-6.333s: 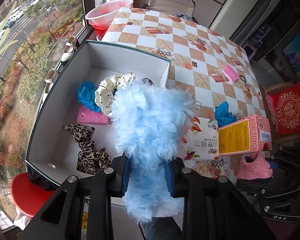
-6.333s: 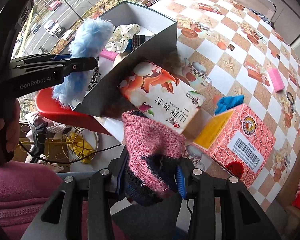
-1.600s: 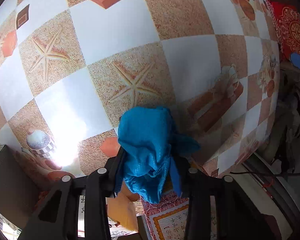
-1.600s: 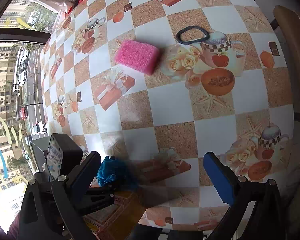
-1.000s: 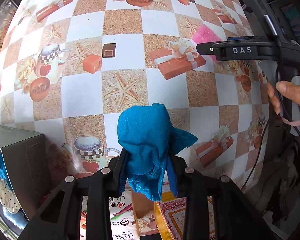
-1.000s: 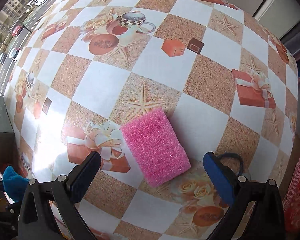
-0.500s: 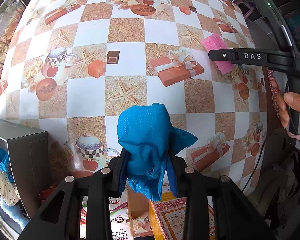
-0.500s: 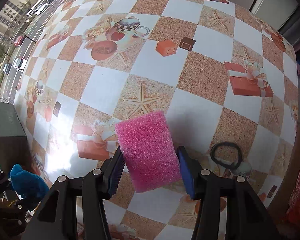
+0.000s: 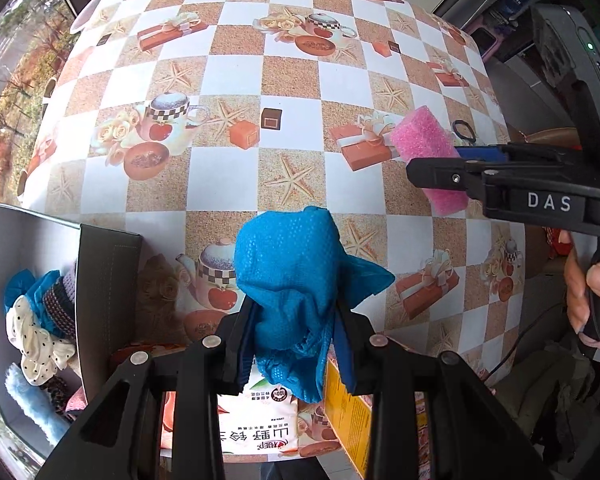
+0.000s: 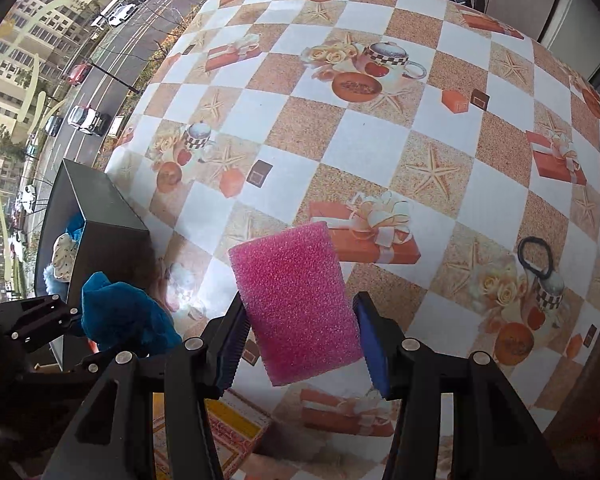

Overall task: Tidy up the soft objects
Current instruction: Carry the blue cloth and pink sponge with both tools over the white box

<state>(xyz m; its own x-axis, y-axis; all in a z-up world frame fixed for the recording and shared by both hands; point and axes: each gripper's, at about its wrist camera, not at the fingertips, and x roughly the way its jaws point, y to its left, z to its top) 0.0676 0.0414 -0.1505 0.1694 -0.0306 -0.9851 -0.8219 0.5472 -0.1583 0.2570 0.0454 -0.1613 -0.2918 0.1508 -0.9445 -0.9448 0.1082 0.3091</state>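
My left gripper is shut on a crumpled blue cloth and holds it above the table, to the right of the grey box. The cloth also shows in the right wrist view. My right gripper is shut on a pink sponge, lifted off the tablecloth; the sponge also shows in the left wrist view. The grey box holds several soft things: a polka-dot scrunchie, blue fabric and a light blue fluffy piece.
A black hair tie lies on the checkered tablecloth at the right. A printed tissue pack and a yellow-and-red carton sit at the near table edge below my left gripper. A window with a street view is on the left.
My right gripper closed on the pink sponge and lifted it off the table. My left gripper, still holding the blue cloth, has drawn back and up, towards the grey box.
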